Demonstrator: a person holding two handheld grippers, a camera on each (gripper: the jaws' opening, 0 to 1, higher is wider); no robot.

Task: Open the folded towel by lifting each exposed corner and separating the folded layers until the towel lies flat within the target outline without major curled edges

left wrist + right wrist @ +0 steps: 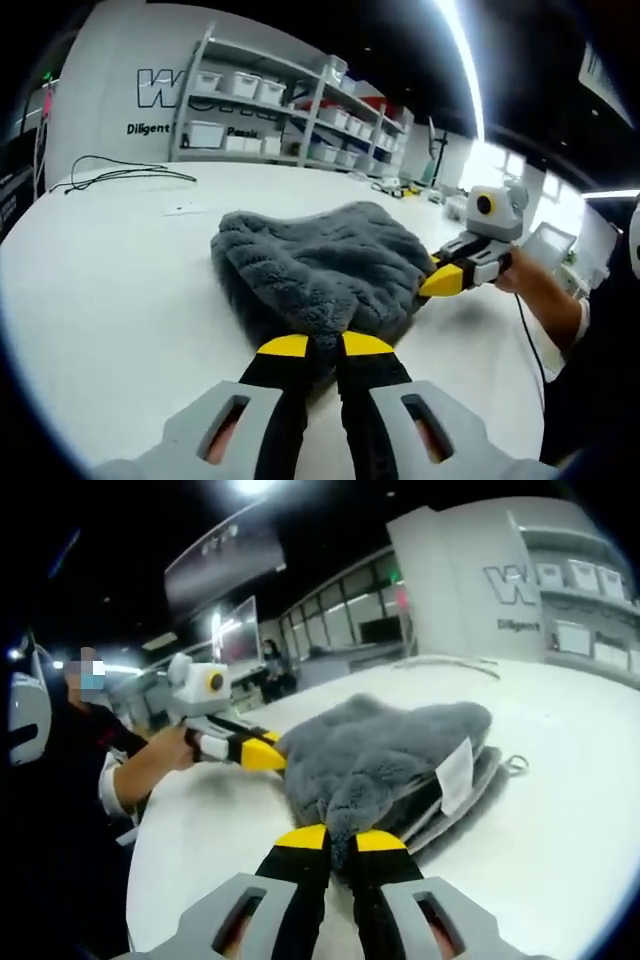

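On white surface (110,280), grey towel (320,265) still bunched, layers stacked. Left tongs (325,346) pinching near edge, right tongs (340,838) clamped on opposite corner. Corner-lift step; next probably pull apart, spread flat.

Grey left gripper (326,345) and right gripper (340,838) are showing black jaws, yellow tips; person (60,780) wearing dark top, white cuff

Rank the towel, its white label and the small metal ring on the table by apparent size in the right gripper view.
1. towel, clearly largest.
2. white label.
3. metal ring, smallest, though it lies farther from the camera than the label, so that gap is less certain.
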